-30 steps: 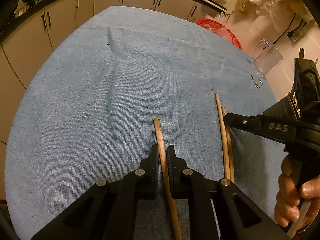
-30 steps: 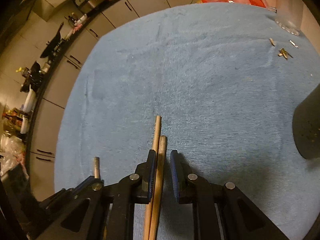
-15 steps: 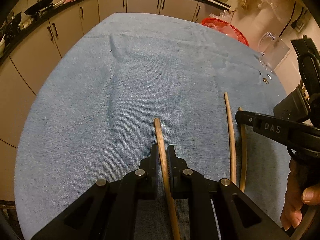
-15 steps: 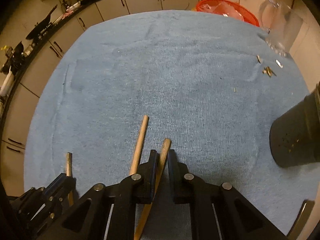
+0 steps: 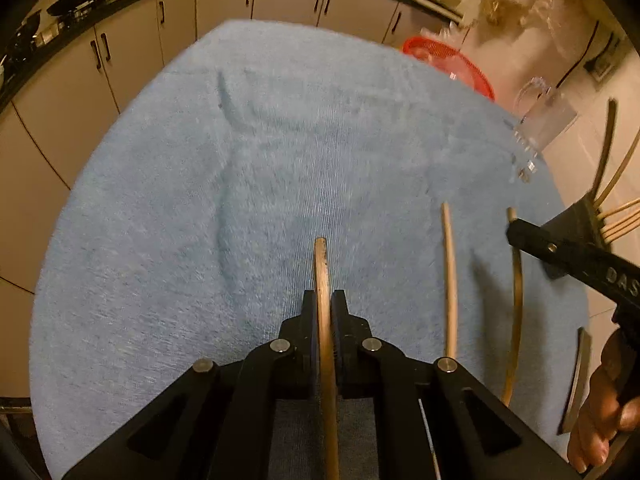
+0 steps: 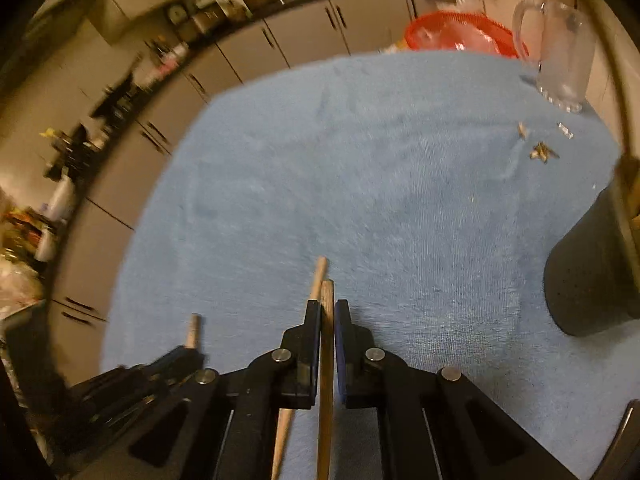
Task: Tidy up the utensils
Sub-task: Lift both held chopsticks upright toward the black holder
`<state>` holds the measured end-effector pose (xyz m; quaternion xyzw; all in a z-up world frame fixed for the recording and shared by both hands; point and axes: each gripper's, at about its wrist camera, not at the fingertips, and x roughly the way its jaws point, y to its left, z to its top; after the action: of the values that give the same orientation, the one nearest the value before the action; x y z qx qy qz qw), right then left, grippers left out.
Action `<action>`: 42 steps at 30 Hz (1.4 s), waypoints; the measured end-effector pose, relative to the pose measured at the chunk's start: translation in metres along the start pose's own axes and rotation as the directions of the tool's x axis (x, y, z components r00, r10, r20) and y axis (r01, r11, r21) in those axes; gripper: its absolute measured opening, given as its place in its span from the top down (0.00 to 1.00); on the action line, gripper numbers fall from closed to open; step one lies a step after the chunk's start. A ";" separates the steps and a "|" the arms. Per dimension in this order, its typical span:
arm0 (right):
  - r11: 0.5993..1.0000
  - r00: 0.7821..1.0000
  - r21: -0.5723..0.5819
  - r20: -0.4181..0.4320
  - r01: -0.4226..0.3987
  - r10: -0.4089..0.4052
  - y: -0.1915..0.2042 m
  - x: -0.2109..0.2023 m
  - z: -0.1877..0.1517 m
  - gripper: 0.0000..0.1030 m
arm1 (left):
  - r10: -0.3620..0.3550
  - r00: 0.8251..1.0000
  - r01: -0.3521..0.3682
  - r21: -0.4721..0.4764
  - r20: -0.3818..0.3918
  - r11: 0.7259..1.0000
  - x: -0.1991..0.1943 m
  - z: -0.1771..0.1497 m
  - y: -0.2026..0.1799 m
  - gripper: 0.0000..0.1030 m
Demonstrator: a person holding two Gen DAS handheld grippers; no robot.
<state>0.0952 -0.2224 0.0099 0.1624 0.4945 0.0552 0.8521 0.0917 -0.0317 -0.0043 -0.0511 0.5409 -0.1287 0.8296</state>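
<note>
Left tool (image 5: 323,300) clamped on 1 chopstick (image 5: 320,264), right tool (image 6: 328,312) clamped on another chopstick (image 6: 327,300), both lower ends cut off, background blurred

A: Which zones of the blue towel (image 5: 248,184) are open to a hand?

B: In the left wrist view, the sector from nine through twelve o'clock is bare cloth.

A: And the obstructions?

B: At three o'clock a loose chopstick (image 5: 450,280) lies on the cloth. In the right wrist view a black utensil holder (image 6: 588,272) stands at three o'clock, a glass mug (image 6: 556,52) and red basket (image 6: 460,34) at one o'clock, with small scraps (image 6: 540,152) between mug and holder.
</note>
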 end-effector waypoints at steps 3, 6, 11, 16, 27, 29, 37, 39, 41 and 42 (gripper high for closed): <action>1.000 0.996 -0.021 0.088 -0.020 0.022 0.003 -0.031 -0.002 0.93 | -0.023 0.998 0.023 0.004 0.062 1.000 -0.026 0.007 -0.001 0.93; 0.998 0.982 -0.042 0.184 -0.045 0.052 0.006 -0.066 -0.005 0.93 | -0.047 0.990 0.045 0.016 0.135 0.999 -0.057 0.010 -0.005 0.93; 0.994 0.934 -0.102 0.353 -0.029 0.063 0.025 -0.128 -0.018 0.93 | -0.085 0.966 0.077 0.041 0.243 0.996 -0.105 0.013 -0.012 0.93; 0.992 0.890 -0.125 0.454 0.017 0.042 0.038 -0.166 -0.026 0.93 | -0.116 0.942 0.096 0.078 0.317 0.992 -0.139 0.011 -0.029 0.93; 0.998 0.838 -0.064 0.545 0.012 0.025 0.012 -0.217 -0.025 0.93 | -0.147 0.929 0.111 0.125 0.341 0.986 -0.165 0.022 -0.061 0.93; 0.999 0.824 -0.050 0.566 0.020 0.012 0.006 -0.229 -0.023 0.93 | -0.164 0.925 0.121 0.142 0.344 0.982 -0.172 0.024 -0.070 0.93; 0.998 0.752 0.018 0.657 0.054 -0.052 -0.023 -0.280 -0.004 0.93 | -0.259 0.901 0.184 0.234 0.348 0.955 -0.197 0.046 -0.126 0.93; 0.998 0.733 0.033 0.677 0.061 -0.067 -0.029 -0.291 0.000 0.93 | -0.280 0.893 0.195 0.256 0.353 0.947 -0.204 0.054 -0.143 0.93; 0.996 0.714 0.048 0.694 0.074 -0.086 -0.038 -0.302 0.007 0.93 | -0.301 0.882 0.206 0.279 0.361 0.938 -0.210 0.060 -0.159 0.93; 0.995 0.708 0.059 0.700 0.076 -0.095 -0.043 -0.306 0.011 0.93 | -0.310 0.878 0.212 0.285 0.364 0.935 -0.213 0.062 -0.164 0.93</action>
<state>-0.0526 -0.3433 0.2536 0.1589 0.1417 -0.0563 0.9754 0.0413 -0.1360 0.2463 -0.0503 0.3270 -0.2903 0.8979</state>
